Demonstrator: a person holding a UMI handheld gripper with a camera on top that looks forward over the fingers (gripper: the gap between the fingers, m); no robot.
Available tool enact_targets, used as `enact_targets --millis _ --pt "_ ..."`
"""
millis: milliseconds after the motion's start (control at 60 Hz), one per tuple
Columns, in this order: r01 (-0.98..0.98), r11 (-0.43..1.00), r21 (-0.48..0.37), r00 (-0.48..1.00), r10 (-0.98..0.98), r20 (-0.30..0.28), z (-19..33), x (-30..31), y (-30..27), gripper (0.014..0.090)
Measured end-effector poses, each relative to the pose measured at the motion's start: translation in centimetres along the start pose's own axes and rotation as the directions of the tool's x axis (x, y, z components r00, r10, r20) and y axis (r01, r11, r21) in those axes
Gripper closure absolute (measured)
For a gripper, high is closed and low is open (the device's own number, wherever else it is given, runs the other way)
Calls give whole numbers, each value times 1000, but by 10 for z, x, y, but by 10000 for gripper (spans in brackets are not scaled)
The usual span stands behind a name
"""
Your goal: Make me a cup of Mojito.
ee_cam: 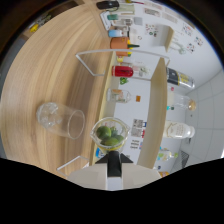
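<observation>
The tongs (114, 162) are mostly hidden in the dark lower part; I cannot tell their state. Just ahead stands a clear glass bowl of green limes (110, 134), beside an empty clear tumbler (61, 119) on the wooden counter (55, 70). Shelf bottle labels are unreadable.

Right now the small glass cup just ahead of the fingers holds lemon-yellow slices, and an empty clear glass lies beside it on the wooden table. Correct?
Not quite. The gripper view shows the small glass cup holding green limes, not yellow slices. The rest stands: the empty clear glass lies beside it on the wooden table.
</observation>
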Motion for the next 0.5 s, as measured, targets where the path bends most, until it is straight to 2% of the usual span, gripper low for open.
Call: enact_targets --millis 133,233,300,367,500 --pt "-313 950 -12 950 313 -15 -13 20 7 889" --pt "-604 796 -25 797 604 -30 -25 35 23 887" --pt "-779 626 -36 627 778 -39 -33 40 39 887" --pt "-906 420 -52 422 906 -23 -38 36 55 888" --pt "-990 3 -140 4 1000 -3 -44 -6 91 887"
